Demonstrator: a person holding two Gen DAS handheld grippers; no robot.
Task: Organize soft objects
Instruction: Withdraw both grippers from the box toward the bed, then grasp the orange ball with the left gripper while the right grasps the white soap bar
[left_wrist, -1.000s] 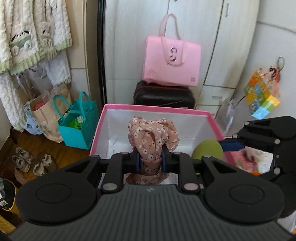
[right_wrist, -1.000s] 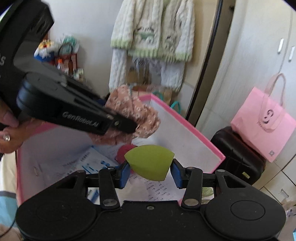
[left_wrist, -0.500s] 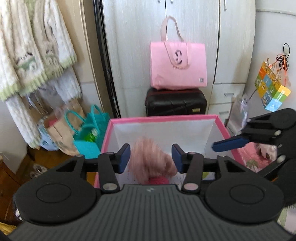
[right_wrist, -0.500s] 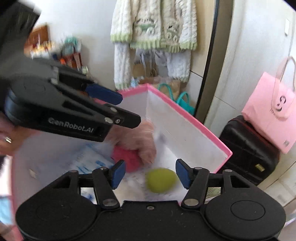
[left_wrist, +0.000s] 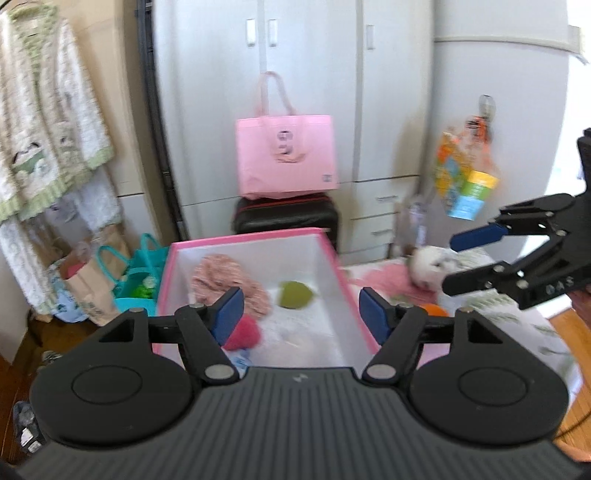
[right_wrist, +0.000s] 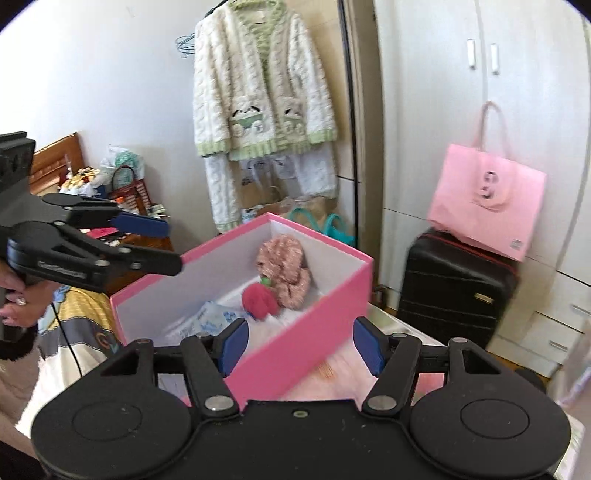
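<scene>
A pink box with white inside (left_wrist: 247, 236) (right_wrist: 317, 310) stands on the bed. In it lie a pink floral cloth (left_wrist: 225, 282) (right_wrist: 284, 266), a green sponge (left_wrist: 293, 294) and a red plush (left_wrist: 242, 332) (right_wrist: 258, 300). My left gripper (left_wrist: 301, 317) is open and empty, above the near end of the box; it also shows in the right wrist view (right_wrist: 155, 240). My right gripper (right_wrist: 297, 345) is open and empty, over the box's near wall; it shows at the right in the left wrist view (left_wrist: 469, 258). A white plush (left_wrist: 430, 264) and an orange object (left_wrist: 434, 310) lie on the bed to the right of the box.
A pink tote (left_wrist: 286, 155) sits on a black suitcase (left_wrist: 286, 218) by the white wardrobe. Teal and paper bags (left_wrist: 136, 273) stand on the floor left of the box. A cream cardigan (right_wrist: 262, 85) hangs on the wall. A cluttered wooden nightstand (right_wrist: 110, 199) is at the left.
Both grippers opened and let go: the floral cloth and the green sponge dropped into the box. Both grippers have since pulled back and up from the box.
</scene>
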